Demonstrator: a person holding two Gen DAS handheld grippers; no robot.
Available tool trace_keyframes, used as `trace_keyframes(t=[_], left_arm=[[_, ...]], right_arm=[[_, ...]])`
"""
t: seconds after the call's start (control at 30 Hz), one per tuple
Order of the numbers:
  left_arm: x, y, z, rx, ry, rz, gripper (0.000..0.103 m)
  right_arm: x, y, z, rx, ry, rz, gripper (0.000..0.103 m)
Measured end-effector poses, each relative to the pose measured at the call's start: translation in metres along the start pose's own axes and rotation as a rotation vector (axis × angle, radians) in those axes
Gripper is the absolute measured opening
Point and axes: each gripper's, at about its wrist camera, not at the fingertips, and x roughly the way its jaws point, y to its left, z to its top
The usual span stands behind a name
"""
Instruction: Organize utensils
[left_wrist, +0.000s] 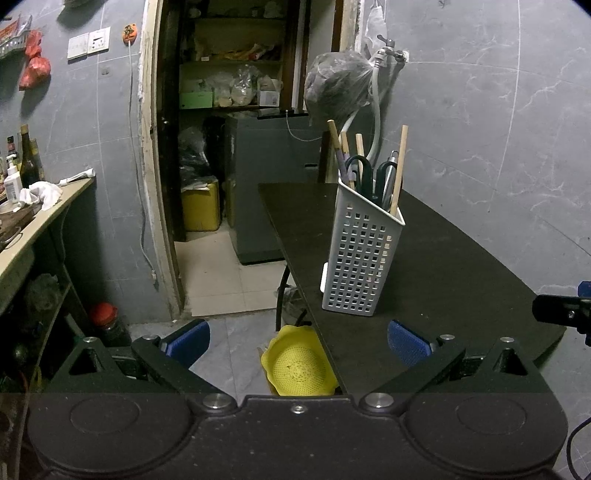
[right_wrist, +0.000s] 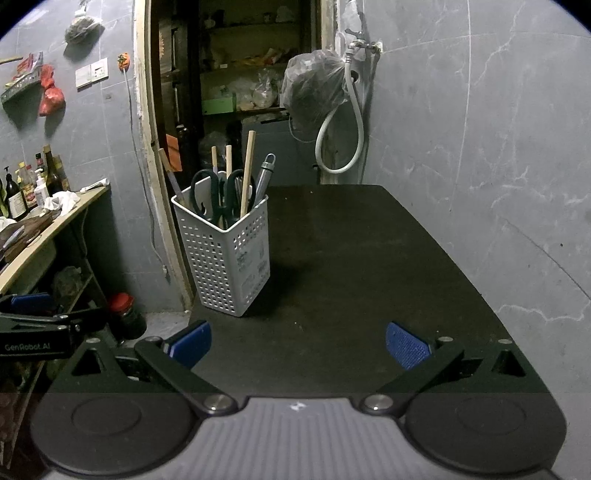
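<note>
Looks nearly or wholly done: white perforated holder (right_wrist: 225, 254) upright near the left edge of the black table (right_wrist: 351, 280), already packed with scissors (right_wrist: 212, 194), wooden sticks (right_wrist: 246, 173) and a metal-handled tool (right_wrist: 265, 173). No loose utensils visible anywhere on the tabletop. Left gripper (left_wrist: 298, 341) spread wide, holding nothing; right gripper (right_wrist: 298, 343) likewise released and empty, poised over the table's near edge. Matte dark surface, bare otherwise. Grey marbled walls, open pantry doorway behind, yellow strainer (left_wrist: 299, 363) on the floor
</note>
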Motion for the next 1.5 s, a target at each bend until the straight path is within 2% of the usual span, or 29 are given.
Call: trace_keyframes(t=[1.5], left_arm=[[-0.0001, -0.0004, 0.0001, 0.001, 0.002, 0.001, 0.102]], right_arm=[[-0.0015, 0.0001, -0.0028, -0.001, -0.003, -0.002, 0.103]])
